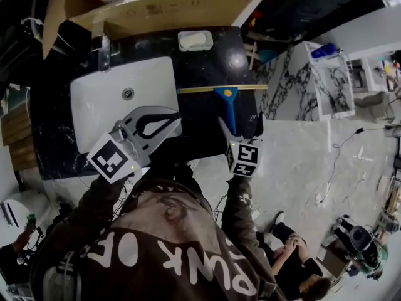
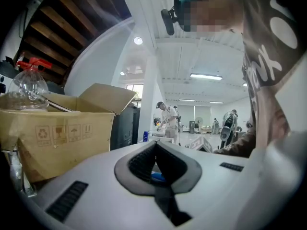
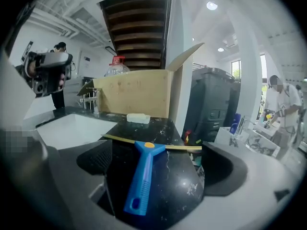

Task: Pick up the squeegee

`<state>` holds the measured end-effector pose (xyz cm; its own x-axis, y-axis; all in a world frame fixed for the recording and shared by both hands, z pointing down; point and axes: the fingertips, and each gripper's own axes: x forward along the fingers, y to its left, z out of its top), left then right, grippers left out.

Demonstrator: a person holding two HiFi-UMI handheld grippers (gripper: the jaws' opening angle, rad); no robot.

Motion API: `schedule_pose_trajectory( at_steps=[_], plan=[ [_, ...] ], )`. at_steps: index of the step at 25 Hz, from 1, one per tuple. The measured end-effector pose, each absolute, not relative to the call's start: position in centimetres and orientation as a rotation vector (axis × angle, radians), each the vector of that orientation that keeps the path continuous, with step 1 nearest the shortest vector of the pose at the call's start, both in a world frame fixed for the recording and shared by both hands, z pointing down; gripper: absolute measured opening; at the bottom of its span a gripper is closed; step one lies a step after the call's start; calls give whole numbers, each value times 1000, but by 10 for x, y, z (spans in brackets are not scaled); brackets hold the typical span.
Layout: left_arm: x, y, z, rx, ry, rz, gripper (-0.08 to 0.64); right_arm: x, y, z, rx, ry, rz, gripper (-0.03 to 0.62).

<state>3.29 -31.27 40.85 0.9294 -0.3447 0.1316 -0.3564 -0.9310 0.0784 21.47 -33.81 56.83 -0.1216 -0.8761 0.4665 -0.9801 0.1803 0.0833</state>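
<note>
The squeegee [image 1: 227, 99] has a blue handle and a long yellow blade, and it lies flat on the black marble counter [image 1: 200, 68] to the right of the sink. My right gripper [image 1: 240, 127] is open at the near end of the handle, one jaw on each side. In the right gripper view the squeegee [image 3: 141, 176] lies between the spread jaws of the right gripper [image 3: 158, 158], handle towards me. My left gripper [image 1: 175, 116] is shut on nothing above the sink's front right corner. The left gripper [image 2: 154, 145] points upward at the room.
A white sink [image 1: 100, 105] with a faucet [image 1: 103, 52] fills the counter's left. A white soap dish [image 1: 195, 40] lies behind the squeegee, before an open cardboard box [image 1: 169, 8]. A marble-patterned cabinet [image 1: 301, 83] stands right of the counter. A person [image 1: 294, 256] sits on the floor.
</note>
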Motion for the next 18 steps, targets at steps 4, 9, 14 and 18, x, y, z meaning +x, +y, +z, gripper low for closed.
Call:
schedule_pose_trajectory(
  at_steps=[4,9,14,18],
  plan=[
    [44,-318,407,2985,-556,195,3,219,-350,595,1702,-1995,388,548],
    [58,-326,409,2977,-552,204,3,216,-359,616,1640,-1974,449,534],
    [66,-328,413,2968,-534,210,3,210,-365,628,1599,-1956,480,486],
    [65,-331,413,2961,-541,205,3,207,-365,636,1584,-1930,515,396]
  ],
)
